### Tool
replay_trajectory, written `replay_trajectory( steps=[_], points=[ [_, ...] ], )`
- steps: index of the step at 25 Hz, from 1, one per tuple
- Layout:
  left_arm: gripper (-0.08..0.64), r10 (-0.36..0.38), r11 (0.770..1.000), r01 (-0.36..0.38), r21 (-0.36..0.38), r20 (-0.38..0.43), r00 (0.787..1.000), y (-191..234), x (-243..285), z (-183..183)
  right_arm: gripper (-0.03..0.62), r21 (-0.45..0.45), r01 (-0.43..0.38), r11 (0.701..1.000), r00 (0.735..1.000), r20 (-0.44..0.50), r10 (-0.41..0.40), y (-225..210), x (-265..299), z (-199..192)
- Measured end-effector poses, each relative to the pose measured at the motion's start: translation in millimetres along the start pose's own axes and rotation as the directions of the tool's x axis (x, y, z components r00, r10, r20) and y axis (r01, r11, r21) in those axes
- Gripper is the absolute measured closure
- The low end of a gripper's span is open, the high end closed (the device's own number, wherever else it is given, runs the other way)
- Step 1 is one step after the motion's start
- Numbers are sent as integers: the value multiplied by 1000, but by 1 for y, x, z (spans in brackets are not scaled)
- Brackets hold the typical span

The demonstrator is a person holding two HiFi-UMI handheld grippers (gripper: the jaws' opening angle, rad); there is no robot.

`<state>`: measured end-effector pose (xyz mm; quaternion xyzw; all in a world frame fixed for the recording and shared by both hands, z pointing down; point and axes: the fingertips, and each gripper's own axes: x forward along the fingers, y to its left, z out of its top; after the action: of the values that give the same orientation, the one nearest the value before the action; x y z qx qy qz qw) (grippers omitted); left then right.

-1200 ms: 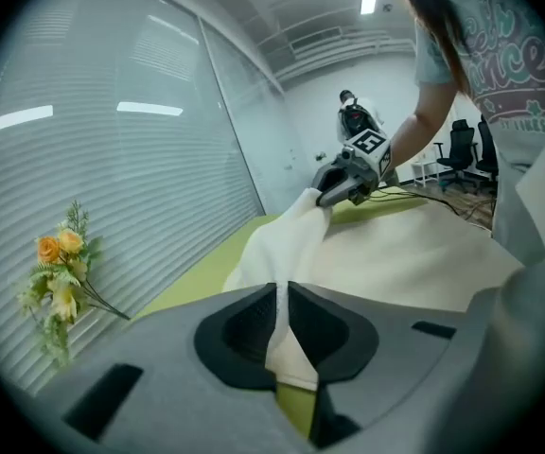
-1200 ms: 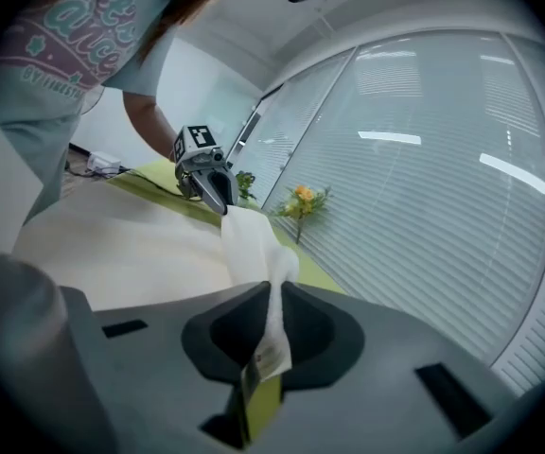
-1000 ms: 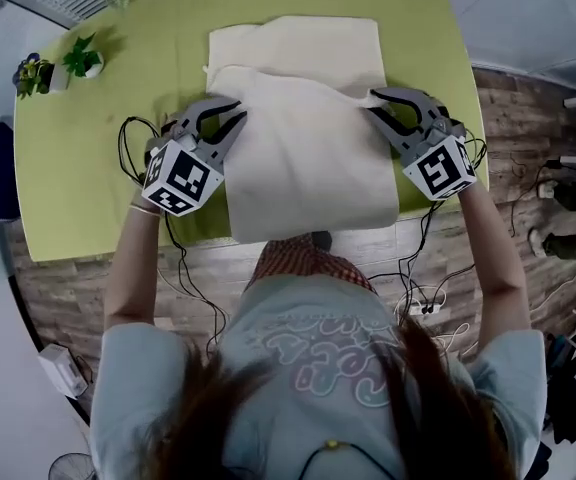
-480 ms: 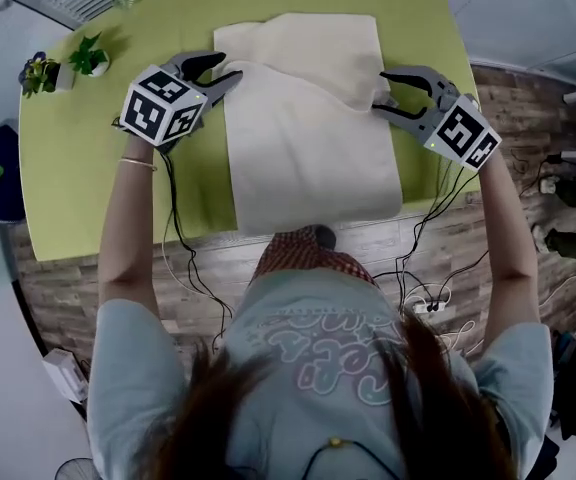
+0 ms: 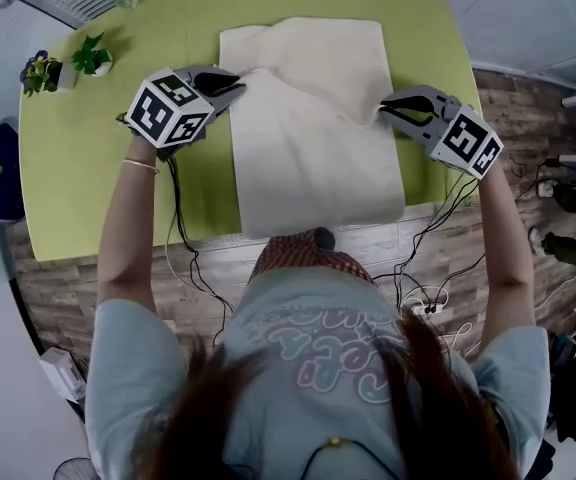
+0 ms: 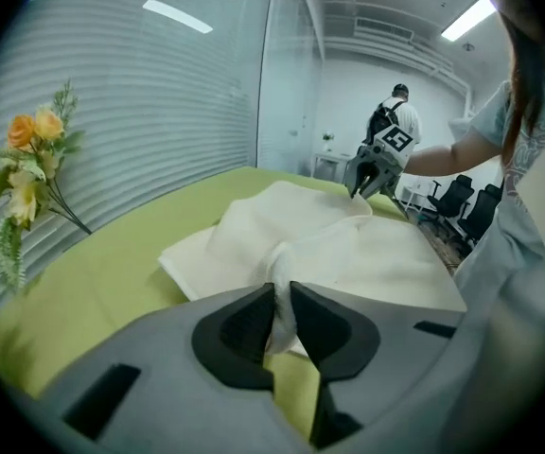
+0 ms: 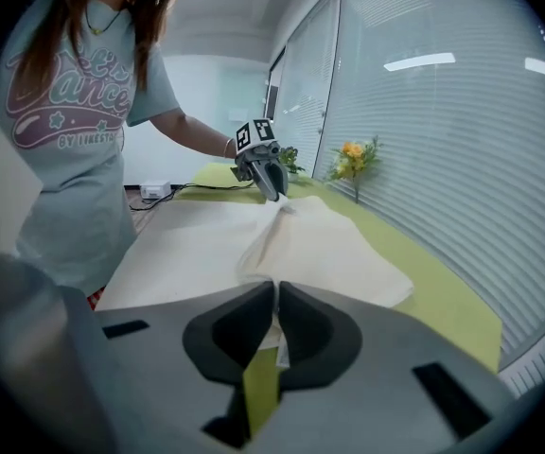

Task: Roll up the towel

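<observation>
The place looks like an office or lab room, with glass partition walls hung with slatted blinds [image 6: 149, 112], strip lights [image 6: 469, 15] on the ceiling and black office chairs [image 6: 457, 199] farther back. A lime-green table [image 5: 88, 178] stands on wood-look flooring [image 5: 58, 288], with loose cables [image 5: 405, 268] trailing beside it and small potted plants [image 5: 86, 58] at one corner.

The person's grey T-shirt [image 7: 74, 93] carries a purple script word across the chest that reads "Dance", clearest in the right gripper view. A smaller line of capitals runs beneath it, too small to read.
</observation>
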<state>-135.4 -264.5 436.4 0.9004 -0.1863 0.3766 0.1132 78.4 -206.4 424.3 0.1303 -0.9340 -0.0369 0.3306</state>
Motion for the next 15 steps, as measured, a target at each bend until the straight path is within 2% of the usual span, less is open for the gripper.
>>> replay_trajectory(
  steps=[3, 6, 8, 11, 15],
  points=[
    [506, 79, 995, -84, 59, 76, 994, -15, -18, 0, 569, -3, 74, 997, 996, 46, -74, 4, -17, -1],
    [505, 158, 973, -183, 143, 172, 972, -42, -38, -2, 571, -8, 122, 993, 990, 74, -121, 17, -31, -4],
    [505, 184, 962, -214, 170, 179, 967, -60, -42, -13, 571, -19, 147, 989, 987, 74, -145, 26, -36, -8],
    [481, 217, 956, -238, 171, 130, 967, -76, -44, -40, 571, -74, 178, 981, 984, 34, -176, 40, -38, -21],
    [453, 218, 959, -244, 144, 177, 960, -92, -56, -43, 571, -108, 206, 973, 979, 12, -206, 53, -40, -32]
  ],
)
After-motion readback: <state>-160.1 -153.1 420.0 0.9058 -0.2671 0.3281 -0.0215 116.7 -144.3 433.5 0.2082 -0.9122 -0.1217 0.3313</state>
